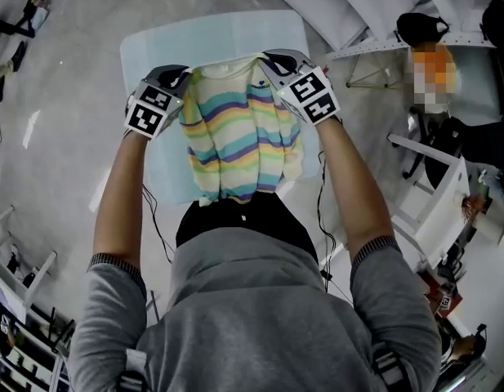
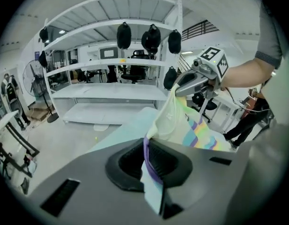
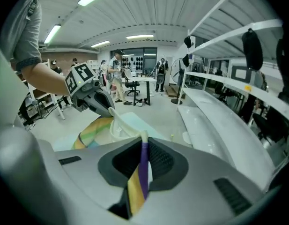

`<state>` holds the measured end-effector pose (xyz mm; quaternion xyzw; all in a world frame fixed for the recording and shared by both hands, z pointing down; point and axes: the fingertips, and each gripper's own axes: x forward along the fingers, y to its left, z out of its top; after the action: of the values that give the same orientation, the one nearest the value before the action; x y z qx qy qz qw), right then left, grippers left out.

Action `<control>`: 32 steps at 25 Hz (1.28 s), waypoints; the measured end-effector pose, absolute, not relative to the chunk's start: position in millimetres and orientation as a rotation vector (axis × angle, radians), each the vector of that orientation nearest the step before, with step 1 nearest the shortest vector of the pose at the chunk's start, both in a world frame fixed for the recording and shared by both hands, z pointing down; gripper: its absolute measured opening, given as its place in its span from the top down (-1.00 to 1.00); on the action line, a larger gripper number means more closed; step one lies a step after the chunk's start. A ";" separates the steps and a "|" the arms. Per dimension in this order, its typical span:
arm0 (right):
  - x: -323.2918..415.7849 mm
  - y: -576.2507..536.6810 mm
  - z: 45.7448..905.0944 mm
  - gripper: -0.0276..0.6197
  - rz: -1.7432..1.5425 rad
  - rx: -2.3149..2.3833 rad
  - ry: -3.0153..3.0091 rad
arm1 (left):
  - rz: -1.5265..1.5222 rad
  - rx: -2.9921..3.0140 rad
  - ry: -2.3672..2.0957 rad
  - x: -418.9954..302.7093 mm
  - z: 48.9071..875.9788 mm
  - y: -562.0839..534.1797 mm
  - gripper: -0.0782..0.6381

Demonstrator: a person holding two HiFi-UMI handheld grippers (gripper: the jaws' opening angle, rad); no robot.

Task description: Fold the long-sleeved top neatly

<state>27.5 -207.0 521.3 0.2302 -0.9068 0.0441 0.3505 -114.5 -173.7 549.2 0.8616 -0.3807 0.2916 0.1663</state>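
Observation:
A striped long-sleeved top in pastel green, purple, blue and yellow hangs in the air between my two grippers, above a pale blue table. My left gripper is shut on the top's left shoulder; striped cloth is pinched between its jaws. My right gripper is shut on the right shoulder, with a purple and yellow fold clamped in it. The cream neckline sags between them. The hem hangs against the person's body. Each gripper view shows the other gripper holding the cloth.
The table stands on a grey floor. White shelving with dark bags hung on it runs along one side. A white rack and a chair stand at the right. People stand far off in the room.

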 end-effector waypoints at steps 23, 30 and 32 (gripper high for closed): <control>5.8 -325.9 699.7 0.06 0.440 0.600 -2.221 | 0.737 2.044 -1.245 -159.9 691.3 -265.4 0.13; 35.3 -315.5 653.5 0.02 0.465 0.663 -2.243 | 0.695 1.997 -1.302 -155.6 650.9 -213.4 0.04; 44.3 -309.1 644.7 0.03 0.461 0.688 -2.239 | 0.717 2.003 -1.315 -152.5 646.9 -197.1 0.04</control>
<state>44.3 -309.1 644.7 0.2680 -0.8719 0.1796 0.3684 -152.5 -197.1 646.9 0.7601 -0.4990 0.2723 0.3148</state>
